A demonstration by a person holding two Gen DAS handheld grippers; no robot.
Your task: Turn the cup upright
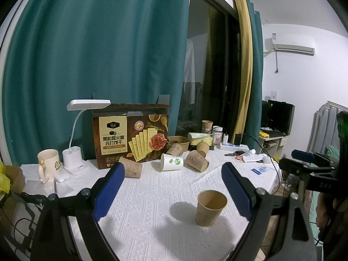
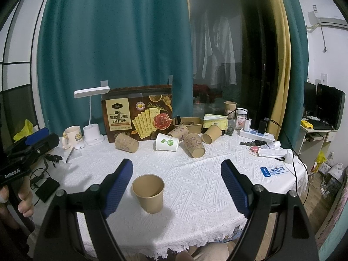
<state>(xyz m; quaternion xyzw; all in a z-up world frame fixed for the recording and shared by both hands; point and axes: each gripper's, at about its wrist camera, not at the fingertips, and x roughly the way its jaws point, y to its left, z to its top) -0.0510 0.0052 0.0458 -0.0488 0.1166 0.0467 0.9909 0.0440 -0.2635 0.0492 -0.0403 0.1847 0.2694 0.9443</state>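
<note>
A plain brown paper cup (image 1: 210, 207) (image 2: 149, 192) stands upright on the white tablecloth near the front edge, untouched. My left gripper (image 1: 174, 175) is open, its blue pads wide apart, with the cup low between them. My right gripper (image 2: 176, 171) is open too, and the cup stands just inside its left pad. Farther back several paper cups lie on their sides: a brown one (image 1: 131, 167) (image 2: 126, 143), a white one with green print (image 1: 171, 162) (image 2: 167, 142) and a brown printed one (image 1: 197, 161) (image 2: 194, 145).
A cracker box (image 1: 131, 134) (image 2: 139, 113), a white desk lamp (image 1: 76, 152) (image 2: 92, 117) and a mug (image 1: 46, 163) (image 2: 71, 136) stand at the back. A power strip (image 2: 256, 136), keys and papers lie at the right. A hand (image 2: 24, 200) holds the left gripper's body at the left.
</note>
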